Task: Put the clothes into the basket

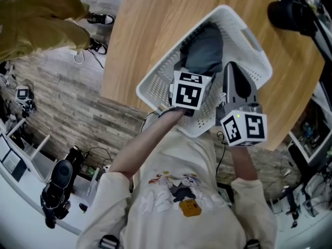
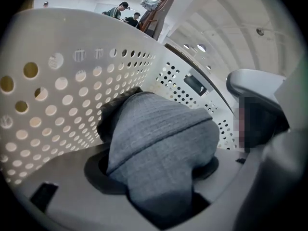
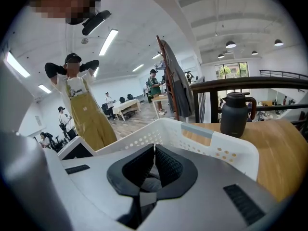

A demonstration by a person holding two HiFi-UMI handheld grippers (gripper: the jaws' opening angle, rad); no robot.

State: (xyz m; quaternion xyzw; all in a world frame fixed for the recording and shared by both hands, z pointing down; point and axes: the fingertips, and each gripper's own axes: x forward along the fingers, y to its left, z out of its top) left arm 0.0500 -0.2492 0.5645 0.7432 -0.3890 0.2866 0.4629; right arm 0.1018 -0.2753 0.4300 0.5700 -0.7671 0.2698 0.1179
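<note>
A white perforated laundry basket (image 1: 244, 30) stands tilted on the wooden table (image 1: 150, 30). My left gripper (image 1: 193, 69) reaches down inside it. In the left gripper view a bundled grey ribbed garment (image 2: 159, 138) fills the gap of the left gripper (image 2: 154, 177), which is shut on it, with the basket wall (image 2: 62, 95) close around. The pads are hidden by the cloth. My right gripper (image 1: 230, 66) hovers over the basket's near rim. In the right gripper view its (image 3: 154, 160) black pads meet with nothing between them, above the basket rim (image 3: 211, 143).
A black jug (image 3: 236, 114) stands on the table beyond the basket, at the top right in the head view (image 1: 290, 14). A person in mustard overalls (image 3: 89, 114) stands past the table's far side. A coat rack (image 3: 175, 81) is further off. Cables and gear lie on the floor.
</note>
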